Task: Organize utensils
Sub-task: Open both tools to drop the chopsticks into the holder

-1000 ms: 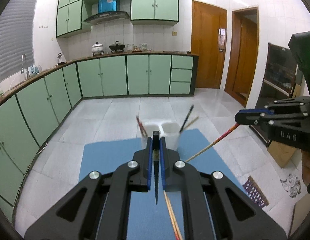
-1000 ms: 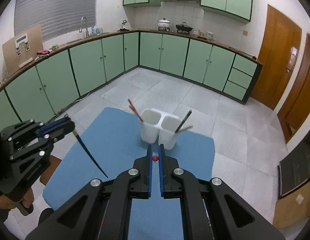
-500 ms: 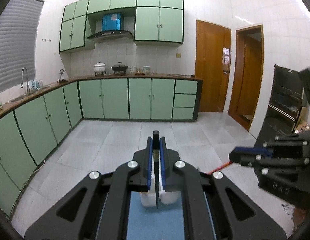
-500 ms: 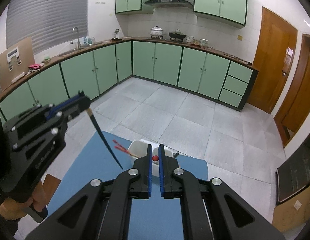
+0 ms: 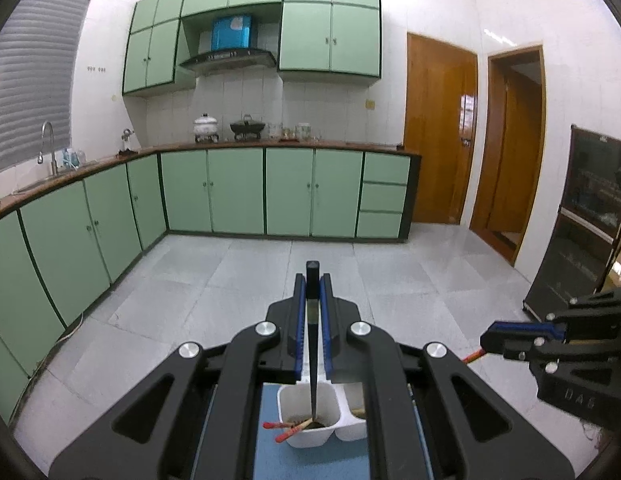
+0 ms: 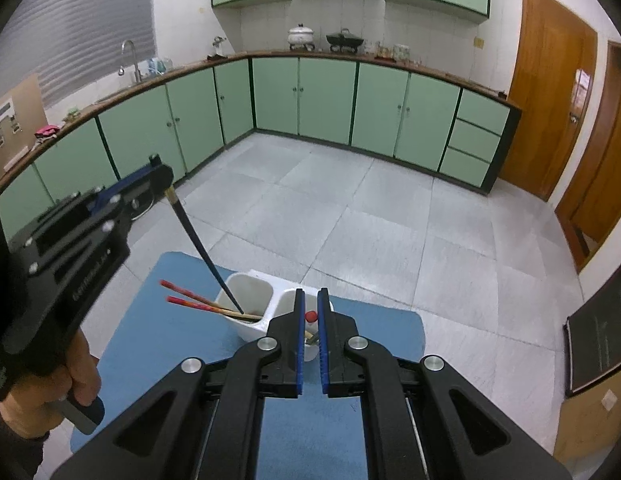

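A white two-compartment holder (image 6: pixel 246 330) stands on a blue mat (image 6: pixel 170 344). Its left compartment holds two red-ended chopsticks (image 6: pixel 186 298), which lean out to the left. My left gripper (image 5: pixel 312 280) is shut on a black chopstick (image 5: pixel 313 344) that hangs down with its tip inside that left compartment (image 5: pixel 306 440). In the right wrist view the left gripper (image 6: pixel 158 172) is at the left, with the black chopstick (image 6: pixel 202 248) slanting down into the holder. My right gripper (image 6: pixel 309 296) is shut on a red-ended chopstick (image 6: pixel 310 316) over the right compartment. Most of that chopstick's length is hidden.
The mat lies on a low surface above a grey tiled floor (image 6: pixel 350 208). Green cabinets (image 5: pixel 238 192) run along the back and left walls. Wooden doors (image 5: pixel 438 128) are at the right. A dark cabinet (image 5: pixel 590 232) and a cardboard box (image 6: pixel 590 420) stand at the right. A hand (image 6: pixel 82 376) holds the left gripper's handle.
Both grippers have moved forward over the mat to the holder, which now sits right under them. The black chopstick's tip has gone into the left compartment.
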